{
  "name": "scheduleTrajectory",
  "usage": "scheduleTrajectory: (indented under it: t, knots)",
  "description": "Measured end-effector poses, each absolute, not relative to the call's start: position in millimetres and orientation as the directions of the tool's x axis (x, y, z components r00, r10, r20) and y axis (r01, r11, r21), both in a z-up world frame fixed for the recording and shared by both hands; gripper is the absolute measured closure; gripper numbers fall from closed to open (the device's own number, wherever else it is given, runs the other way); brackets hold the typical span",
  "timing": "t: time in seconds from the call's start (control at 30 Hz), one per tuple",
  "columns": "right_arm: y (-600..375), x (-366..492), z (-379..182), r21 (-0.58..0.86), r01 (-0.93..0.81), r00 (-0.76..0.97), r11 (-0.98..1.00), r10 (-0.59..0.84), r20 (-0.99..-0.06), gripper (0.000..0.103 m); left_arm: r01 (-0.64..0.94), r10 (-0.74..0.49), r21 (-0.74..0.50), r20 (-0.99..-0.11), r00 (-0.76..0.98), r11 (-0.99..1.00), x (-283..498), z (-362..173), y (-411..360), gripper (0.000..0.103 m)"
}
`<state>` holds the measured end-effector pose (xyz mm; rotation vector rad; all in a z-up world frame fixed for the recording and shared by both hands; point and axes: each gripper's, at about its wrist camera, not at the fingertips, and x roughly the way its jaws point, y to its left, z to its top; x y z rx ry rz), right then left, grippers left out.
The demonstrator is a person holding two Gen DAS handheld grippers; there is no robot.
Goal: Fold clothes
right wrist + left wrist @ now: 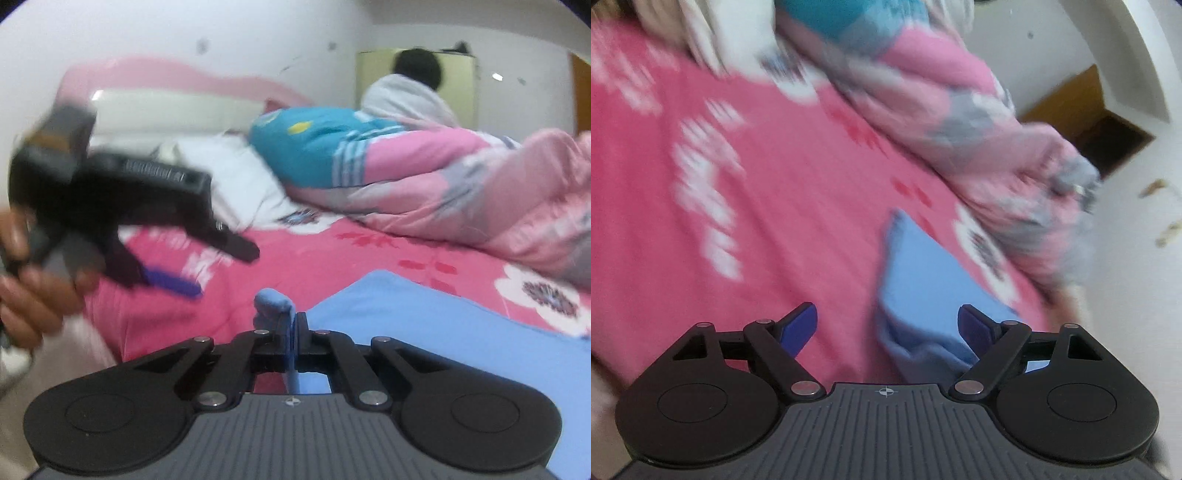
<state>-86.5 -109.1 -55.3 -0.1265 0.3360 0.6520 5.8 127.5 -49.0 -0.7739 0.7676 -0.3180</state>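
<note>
Pinched between our right gripper (295, 325) was an edge of the light-blue cloth (424, 332) — lying part-spread, creased, on the pink bedsheet (794, 192) — while our left gripper (888, 325) hung spread and empty, so folding looked unfinished

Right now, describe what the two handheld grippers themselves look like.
Both match. The left gripper has a ribbed grey body with a small crosshair mark, two round black discs, black linkage arms with silver pivot pins, and blue finger pads. The right gripper has the same grey body, discs, linkages and crosshair. No cables or sleeves show.
</note>
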Motion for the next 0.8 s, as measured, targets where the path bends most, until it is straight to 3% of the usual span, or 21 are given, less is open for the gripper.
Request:
scheduleTrajectory:
  t: [0.1, 0.23, 0.37, 0.63, 0.8]
  knots:
    - [-113.1, -90.4, -51.0, -0.006, -0.606, 0.754, 0.795, 0.572, -0.323, 0.103, -0.008, -0.648, -0.814, -0.469, 0.6, 0.582, 29.5, -59.5, 112.6, 0.019]
    - [-114.9, -92.6, -47.7, -0.002, -0.605, 0.76, 0.797, 0.576, -0.299, 0.103, -0.01, -0.672, -0.81, -0.494, 0.551, 0.586, 57.1, -64.5, 96.8, 0.021]
    - [-118.6, -94.5, -44.4, 0.013, -0.624, 0.747, 0.781, 0.602, -0.282, 0.103, -0.003, -0.656, -0.779, -0.529, 0.539, 0.627, 86.8, -65.7, 88.4, 0.042]
    - [-140.9, -97.2, -36.1, 0.087, -0.649, 0.725, 0.756, 0.649, -0.228, 0.103, -0.003, -0.631, -0.734, -0.586, 0.508, 0.679, 149.2, -69.1, 72.4, 0.054]
    - [-163.1, -88.8, -37.0, 0.147, -0.615, 0.746, 0.774, 0.632, -0.207, 0.103, 0.011, -0.612, -0.697, -0.621, 0.489, 0.717, 175.1, -67.7, 53.8, 0.086]
